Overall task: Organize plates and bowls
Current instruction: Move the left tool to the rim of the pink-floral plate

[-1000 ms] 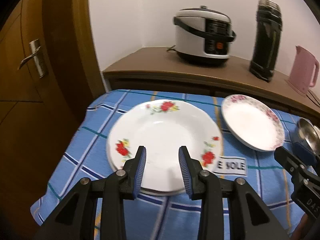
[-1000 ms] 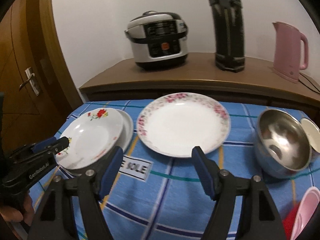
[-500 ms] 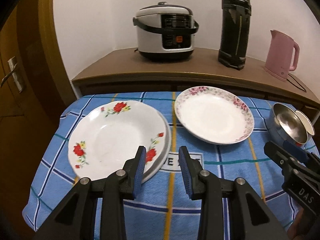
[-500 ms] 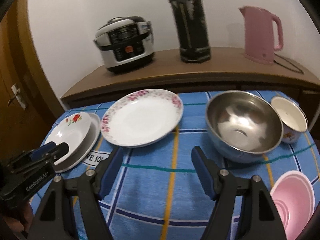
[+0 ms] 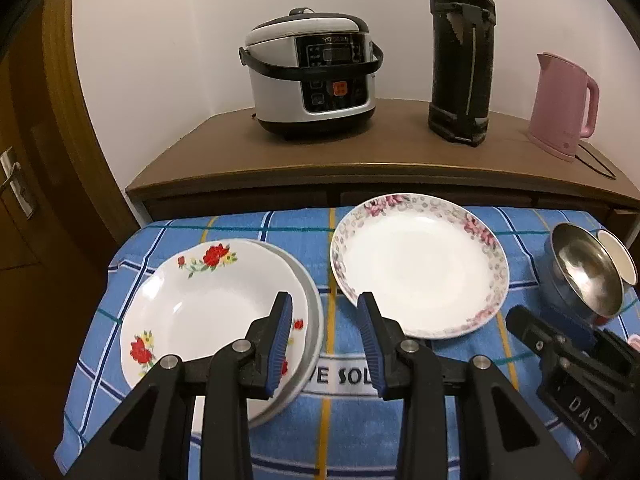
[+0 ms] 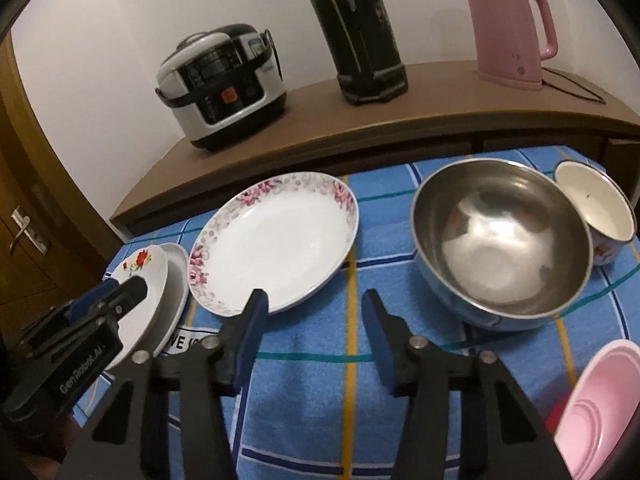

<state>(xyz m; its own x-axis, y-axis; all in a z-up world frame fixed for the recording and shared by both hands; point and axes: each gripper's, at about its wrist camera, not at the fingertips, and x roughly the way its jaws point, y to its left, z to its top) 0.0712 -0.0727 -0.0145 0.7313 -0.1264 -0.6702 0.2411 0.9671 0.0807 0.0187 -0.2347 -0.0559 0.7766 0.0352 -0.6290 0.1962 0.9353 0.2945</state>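
Observation:
A red-rose plate point(image 5: 200, 304) lies stacked on a plain plate point(image 5: 314, 312) at the table's left; the stack also shows in the right wrist view point(image 6: 148, 276). A pink-flower plate point(image 5: 416, 264) point(image 6: 276, 240) lies in the middle. A steel bowl point(image 6: 500, 240) point(image 5: 580, 276) and a white enamel cup point(image 6: 596, 208) stand at the right. My left gripper point(image 5: 324, 320) is open and empty, above the gap between the stack and the pink-flower plate. My right gripper point(image 6: 314, 320) is open and empty, just in front of the pink-flower plate's near rim.
A pink bowl point(image 6: 600, 404) sits at the near right edge of the blue checked tablecloth point(image 6: 348, 360). Behind the table a wooden sideboard point(image 5: 360, 152) carries a rice cooker point(image 5: 312, 76), a black thermos point(image 5: 460, 52) and a pink kettle point(image 5: 564, 104). A wooden door point(image 5: 16, 184) stands at the left.
Both grippers have swung to the right: the left from over the red-rose plate to the gap beside it, the right from the pink-flower plate toward the steel bowl. Both stay open.

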